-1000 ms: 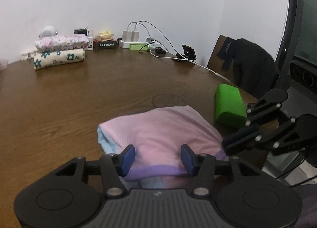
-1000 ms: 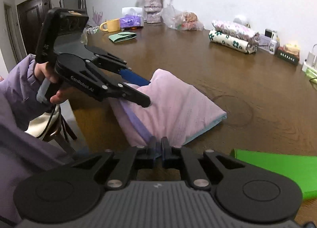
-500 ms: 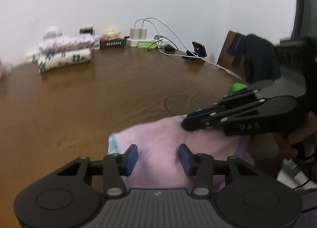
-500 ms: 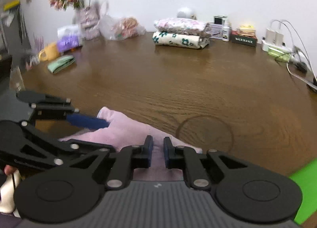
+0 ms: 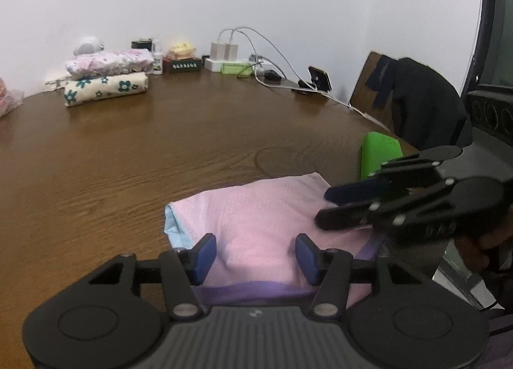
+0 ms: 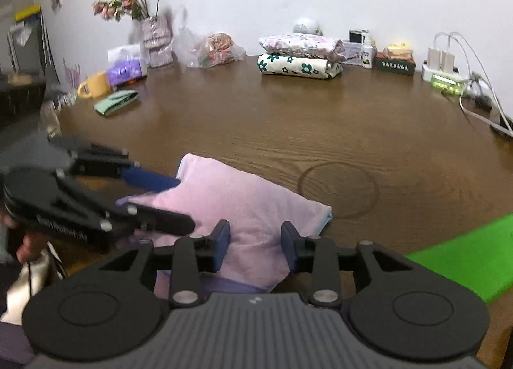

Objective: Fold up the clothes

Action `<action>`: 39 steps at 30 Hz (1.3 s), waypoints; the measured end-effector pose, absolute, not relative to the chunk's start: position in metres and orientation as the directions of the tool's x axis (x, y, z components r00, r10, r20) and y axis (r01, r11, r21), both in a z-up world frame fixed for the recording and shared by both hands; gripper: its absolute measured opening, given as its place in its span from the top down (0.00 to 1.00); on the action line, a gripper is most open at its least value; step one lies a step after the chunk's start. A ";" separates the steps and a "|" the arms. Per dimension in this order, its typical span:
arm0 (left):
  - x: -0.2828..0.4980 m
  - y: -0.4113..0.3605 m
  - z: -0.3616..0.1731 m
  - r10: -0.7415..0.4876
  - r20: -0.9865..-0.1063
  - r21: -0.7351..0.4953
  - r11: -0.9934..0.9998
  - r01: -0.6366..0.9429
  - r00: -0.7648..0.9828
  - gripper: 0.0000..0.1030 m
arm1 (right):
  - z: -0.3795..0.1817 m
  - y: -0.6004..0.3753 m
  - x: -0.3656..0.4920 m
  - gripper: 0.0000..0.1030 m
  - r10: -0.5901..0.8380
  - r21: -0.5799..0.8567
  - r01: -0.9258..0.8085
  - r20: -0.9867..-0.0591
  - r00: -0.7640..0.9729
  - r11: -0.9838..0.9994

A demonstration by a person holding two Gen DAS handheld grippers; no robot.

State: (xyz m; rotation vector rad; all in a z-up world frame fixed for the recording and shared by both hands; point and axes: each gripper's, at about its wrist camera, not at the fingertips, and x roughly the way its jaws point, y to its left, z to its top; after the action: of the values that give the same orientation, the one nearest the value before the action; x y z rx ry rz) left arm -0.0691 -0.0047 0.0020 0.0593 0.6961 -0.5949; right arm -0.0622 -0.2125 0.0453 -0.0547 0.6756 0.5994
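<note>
Soft, light pink garment (image 5: 263, 208), folded to a puffy pad near the front edge of the wood-grain tabletop (image 5: 128, 150); fine dotted knit, lilac hem, pale blue under-layer at one corner. Likely limp and prone to slumping, so best pinched at the folded edges or corners, not the middle. Left gripper (image 5: 255, 253) and right gripper (image 6: 255, 239): fingers spread wide over the cloth, gripping nothing
</note>
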 end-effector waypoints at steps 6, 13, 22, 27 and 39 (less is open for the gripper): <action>-0.083 0.004 0.003 -0.494 -0.609 -0.166 0.844 0.510 0.620 0.44 | 0.070 -0.283 -0.108 0.09 0.446 -0.096 -0.497 -0.322 0.835 0.862; -0.082 0.025 0.018 -0.436 -0.598 -0.178 0.890 0.419 0.673 0.37 | 0.062 -0.318 -0.123 0.09 0.423 -0.120 -0.466 -0.270 0.865 0.877; -0.087 0.027 0.011 -0.369 -0.650 -0.196 0.926 0.323 0.664 0.26 | 0.058 -0.281 -0.099 0.12 0.644 0.151 -0.633 -0.317 0.696 0.759; -0.096 0.024 0.008 -0.377 -0.661 -0.201 0.922 0.331 0.648 0.35 | 0.040 -0.241 -0.080 0.35 0.653 0.189 -0.659 -0.485 0.582 0.728; -0.095 0.018 0.010 -0.373 -0.668 -0.208 0.924 0.320 0.643 0.22 | 0.033 -0.225 -0.107 0.33 0.557 0.168 -0.591 -0.602 0.573 0.789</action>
State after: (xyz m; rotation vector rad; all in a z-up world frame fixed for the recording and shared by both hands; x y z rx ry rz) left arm -0.0950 0.0181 0.0097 -0.0733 0.7773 -0.3950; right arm -0.1066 -0.2246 0.0329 -0.0533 0.6862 0.6728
